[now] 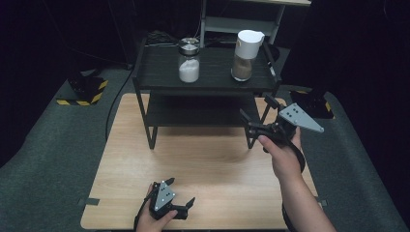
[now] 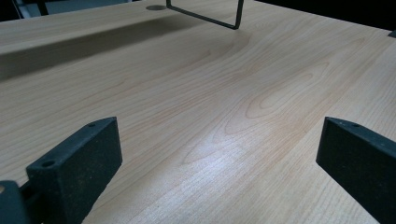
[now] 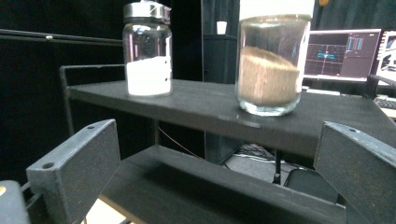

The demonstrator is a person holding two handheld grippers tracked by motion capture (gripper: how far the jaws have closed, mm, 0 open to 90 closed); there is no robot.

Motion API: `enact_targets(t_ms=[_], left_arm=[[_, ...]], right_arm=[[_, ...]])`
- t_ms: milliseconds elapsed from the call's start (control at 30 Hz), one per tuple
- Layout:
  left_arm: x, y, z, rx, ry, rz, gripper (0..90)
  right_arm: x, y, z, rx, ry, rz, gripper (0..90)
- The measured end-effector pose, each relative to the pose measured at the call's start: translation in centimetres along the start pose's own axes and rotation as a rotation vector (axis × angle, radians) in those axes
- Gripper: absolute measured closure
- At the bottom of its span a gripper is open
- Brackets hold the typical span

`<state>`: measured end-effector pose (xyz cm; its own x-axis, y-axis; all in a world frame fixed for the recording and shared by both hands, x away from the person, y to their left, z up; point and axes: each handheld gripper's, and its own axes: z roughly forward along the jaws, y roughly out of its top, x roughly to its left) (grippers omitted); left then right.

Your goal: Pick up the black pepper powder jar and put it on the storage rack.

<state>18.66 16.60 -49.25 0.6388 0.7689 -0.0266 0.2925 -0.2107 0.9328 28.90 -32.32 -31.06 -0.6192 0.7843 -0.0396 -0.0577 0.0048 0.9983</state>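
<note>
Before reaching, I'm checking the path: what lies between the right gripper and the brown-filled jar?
Just the shelf's front edge, seen in the right gripper view; right gripper, jar.

Bare wooden tabletop [image 1: 203, 159] open in front of the black shelf rack [image 1: 159, 67], 2 jars on its top shelf well apart, white-powder jar [image 1: 189, 60], brown-powder jar [image 1: 243, 55], wide gap between them, lower shelf free

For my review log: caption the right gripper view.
Open right gripper faces two jars on a black shelf.
</note>
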Motion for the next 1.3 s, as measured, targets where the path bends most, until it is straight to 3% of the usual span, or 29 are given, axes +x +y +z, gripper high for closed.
enact_targets(t_ms=[733, 1033, 1300], left_arm=[[-0.1, 0.1, 0.2, 0.002, -0.006, 0.016, 0.4], [-0.2, 0.1, 0.2, 0.004, -0.005, 0.022, 0.4], [-0.3, 0.2, 0.3, 0.004, -0.009, 0.025, 0.4]], right_arm=[[0.7, -5.0, -4.7, 0.024, 0.031, -0.033, 0.2], [0.8, -7.2, -6.4, 0.041, 0.031, -0.009, 0.2], [0.9, -9.7, -7.9, 0.091, 0.008, -0.002, 0.2]])
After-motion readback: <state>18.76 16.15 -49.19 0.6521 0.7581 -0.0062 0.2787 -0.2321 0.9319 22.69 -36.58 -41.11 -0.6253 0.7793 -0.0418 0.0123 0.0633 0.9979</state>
